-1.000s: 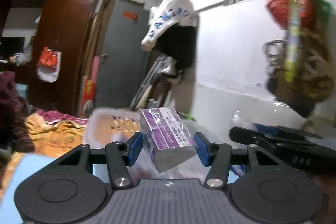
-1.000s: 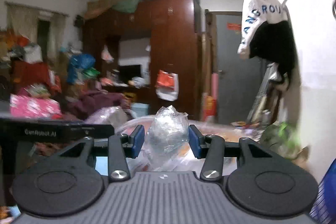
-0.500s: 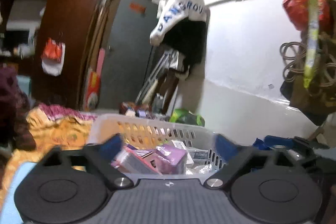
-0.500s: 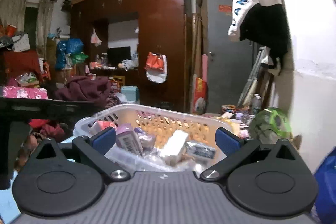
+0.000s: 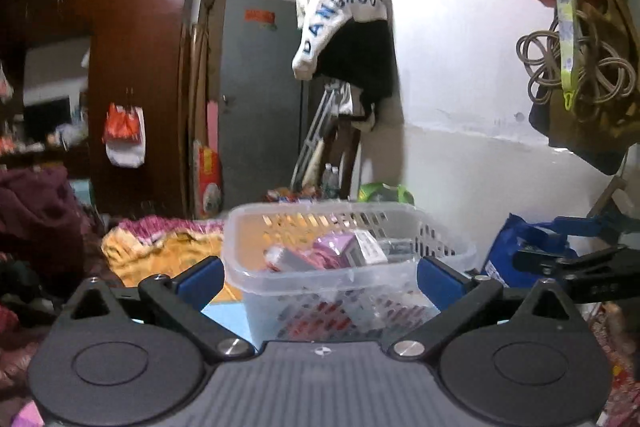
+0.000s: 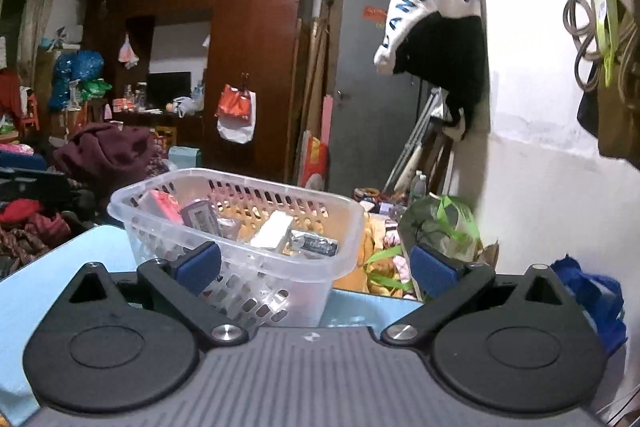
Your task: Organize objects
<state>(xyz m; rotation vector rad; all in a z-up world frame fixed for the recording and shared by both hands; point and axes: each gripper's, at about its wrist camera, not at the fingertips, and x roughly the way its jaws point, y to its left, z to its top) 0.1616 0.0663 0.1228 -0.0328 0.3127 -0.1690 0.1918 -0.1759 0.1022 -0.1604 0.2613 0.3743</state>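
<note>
Cluttered bedroom, dark wooden wardrobe, grey door. Left view: left gripper with jaws spread wide, nothing between the blue pads. Clear plastic basket with slotted walls sits just ahead, holding a purple box and other packets.

Right view: right gripper likewise spread and holding nothing. Basket stands on a smooth pale-blue table; a white box lies inside.

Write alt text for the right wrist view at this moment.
The right gripper is open and empty, facing a clear plastic basket of small packets on a light blue table. Behind it are a dark wooden wardrobe, a grey door and a white wall.
</note>
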